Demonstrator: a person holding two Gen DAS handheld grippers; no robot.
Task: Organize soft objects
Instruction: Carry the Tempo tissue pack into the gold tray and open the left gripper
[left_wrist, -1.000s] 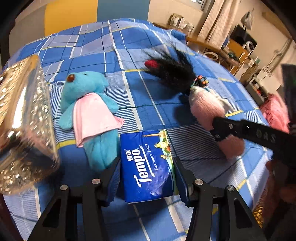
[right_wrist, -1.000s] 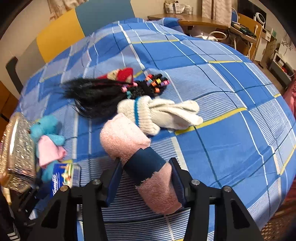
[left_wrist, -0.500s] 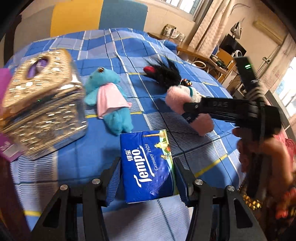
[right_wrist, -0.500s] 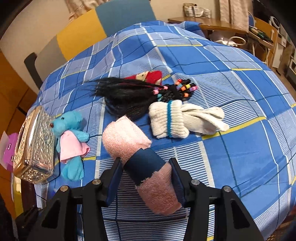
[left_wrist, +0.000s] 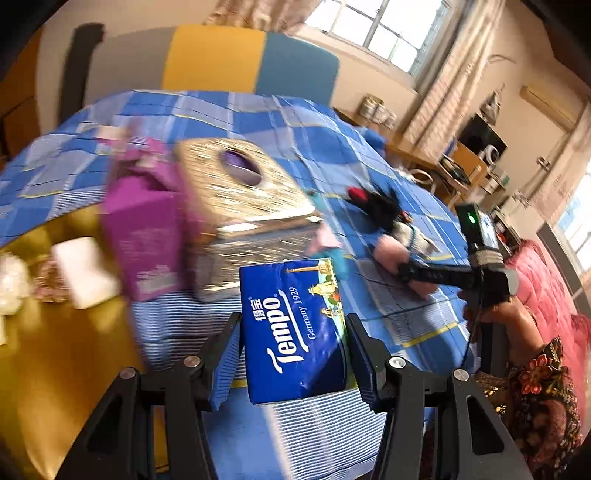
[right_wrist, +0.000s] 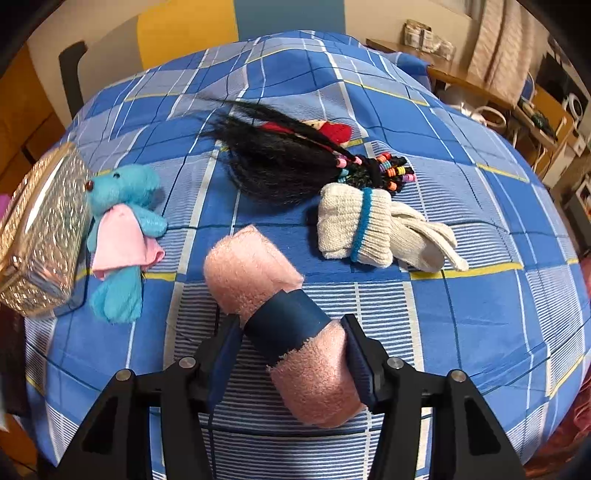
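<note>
Left gripper (left_wrist: 293, 354) clamps a blue rectangular tissue pack (left_wrist: 295, 328), pitched downward. Right gripper (right_wrist: 291, 349), jaws just opening, straddles a rolled pink towel (right_wrist: 280, 317), left pad apart.

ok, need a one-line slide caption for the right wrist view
Right gripper astride a rolled pink towel on the blue checked bedspread, with rolled socks, a black hairpiece and a blue plush toy beyond.

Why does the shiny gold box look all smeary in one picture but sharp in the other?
Left wrist view: motion blur smears the gold box and purple carton, while the tissue pack stays sharp. Right wrist view: everything is crisp, the gold box included; the fisheye lens bulges the bed.
</note>
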